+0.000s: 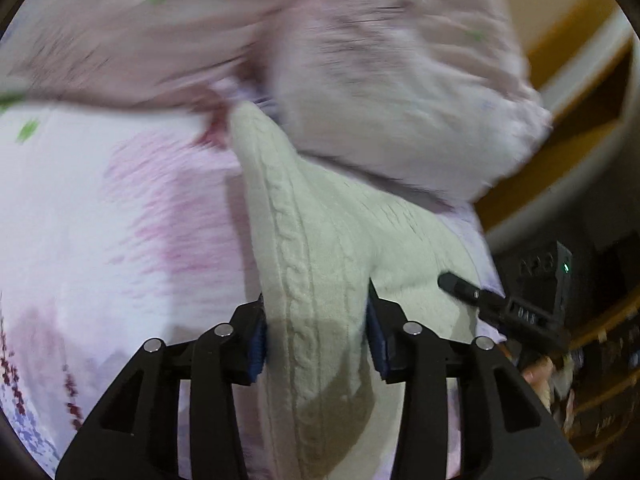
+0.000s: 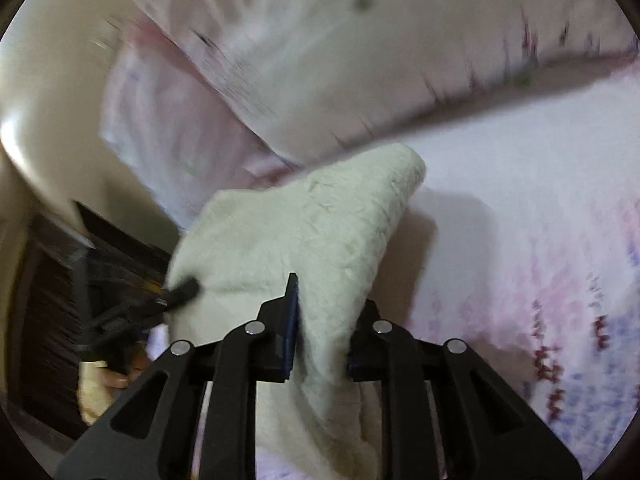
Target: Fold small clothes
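Note:
A small cream cable-knit garment [image 1: 316, 240] hangs lifted over a bed, held by both grippers. My left gripper [image 1: 316, 328] is shut on one edge of it, the knit bunched between the blue pads. My right gripper [image 2: 322, 320] is shut on the other edge of the same garment [image 2: 316, 216]. The right gripper's finger also shows in the left wrist view [image 1: 468, 288], at the garment's right side. The left gripper's finger shows in the right wrist view [image 2: 182, 292], at the garment's left side. The views are motion-blurred.
A bed sheet [image 1: 100, 220] with pink and purple flower print lies below. Two matching pillows [image 1: 400, 100] sit at the head of the bed. A wooden headboard [image 1: 568, 92] and dark furniture [image 2: 52, 300] stand beyond the bed's edge.

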### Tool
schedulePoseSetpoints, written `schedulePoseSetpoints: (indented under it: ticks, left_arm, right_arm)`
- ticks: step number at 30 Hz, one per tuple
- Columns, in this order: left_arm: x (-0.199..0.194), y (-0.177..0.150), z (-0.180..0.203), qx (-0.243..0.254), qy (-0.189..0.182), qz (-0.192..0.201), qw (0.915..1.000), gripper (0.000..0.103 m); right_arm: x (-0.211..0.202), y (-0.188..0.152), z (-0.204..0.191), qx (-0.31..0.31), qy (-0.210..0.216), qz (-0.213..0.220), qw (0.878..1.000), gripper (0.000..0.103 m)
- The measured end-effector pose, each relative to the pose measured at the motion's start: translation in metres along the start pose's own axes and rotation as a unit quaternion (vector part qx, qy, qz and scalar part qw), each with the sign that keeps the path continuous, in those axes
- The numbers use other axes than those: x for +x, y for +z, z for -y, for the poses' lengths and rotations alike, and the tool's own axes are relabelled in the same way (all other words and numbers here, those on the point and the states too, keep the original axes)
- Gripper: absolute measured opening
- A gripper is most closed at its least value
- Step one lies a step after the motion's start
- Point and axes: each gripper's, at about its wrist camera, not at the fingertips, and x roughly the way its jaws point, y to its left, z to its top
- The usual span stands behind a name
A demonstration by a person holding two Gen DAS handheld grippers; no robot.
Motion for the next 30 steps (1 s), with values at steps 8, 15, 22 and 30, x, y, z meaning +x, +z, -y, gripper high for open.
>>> schedulePoseSetpoints:
  ticks: [8,15,22,30]
  left_arm:
    - [-0.002,-0.015,-0.023,-0.039,-0.006,0.017,0.9991,0.061]
    - [-0.008,-0.025,-0.030,-0.037,0.002,0.014,0.9992,0.063]
    - [0.006,-0.021,-0.028,-0.036,0.020,0.015,0.9991,0.058]
    - [-0.028,-0.048,-0.030,-0.061,-0.013,0.022,0.9978,0.066]
  right_arm:
    - [-0.019,0.011,0.021,0.059,0.004,0.033,0.998,0.042]
    - [0.001,0.031,0.015,0.028,-0.041,0.050,0.998,0.008]
    - [0.014,0.032,0.024,0.037,-0.119,0.045,0.991,0.007]
    - [-0.042,-0.001,0.014,0.011,-0.043,0.035,0.998,0.045]
